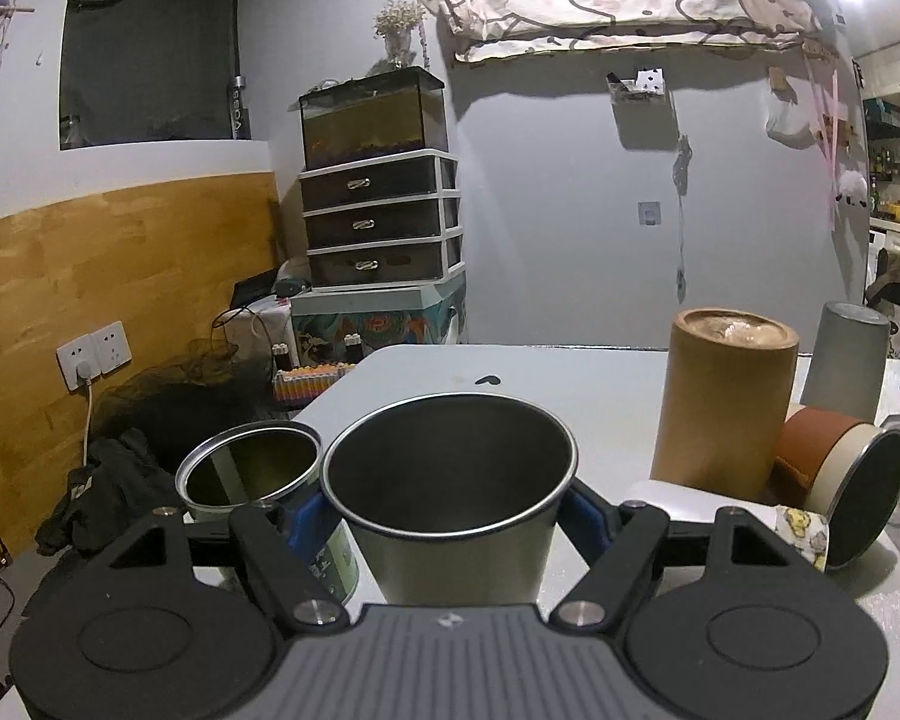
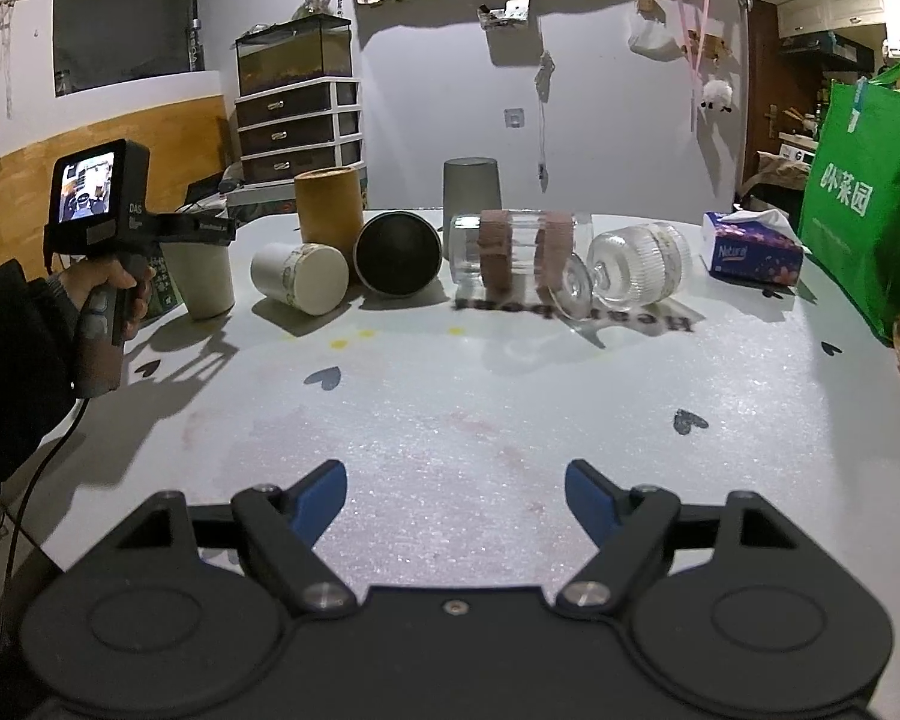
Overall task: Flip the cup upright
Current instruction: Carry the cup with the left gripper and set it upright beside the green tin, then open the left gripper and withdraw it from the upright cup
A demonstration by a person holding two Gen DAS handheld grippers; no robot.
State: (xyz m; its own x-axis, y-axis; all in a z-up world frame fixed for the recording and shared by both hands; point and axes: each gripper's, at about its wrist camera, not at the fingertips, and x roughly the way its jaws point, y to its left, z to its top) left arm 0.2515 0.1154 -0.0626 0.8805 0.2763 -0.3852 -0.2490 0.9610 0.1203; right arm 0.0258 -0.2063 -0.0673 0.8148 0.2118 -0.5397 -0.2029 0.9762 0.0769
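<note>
In the left wrist view my left gripper [image 1: 447, 510] is shut on a steel cup [image 1: 450, 492], which stands upright with its mouth up, between the blue fingertips [image 1: 309, 519]. In the right wrist view the same cup [image 2: 201, 279] shows at the table's left edge under the hand-held left gripper. My right gripper [image 2: 456, 504] is open and empty above the white table [image 2: 450, 420]. Other cups lie on their sides: a white cup [image 2: 300, 276], a dark-mouthed cup [image 2: 397, 252], a glass jar with brown bands [image 2: 519, 255] and a ribbed stemmed glass [image 2: 630, 267].
An open tin [image 1: 249, 468] stands left of the held cup. A tan cylinder [image 2: 328, 210] and an upside-down grey cup [image 2: 473, 186] stand at the back. A tissue box [image 2: 750, 249] and a green bag [image 2: 864, 192] are at the right.
</note>
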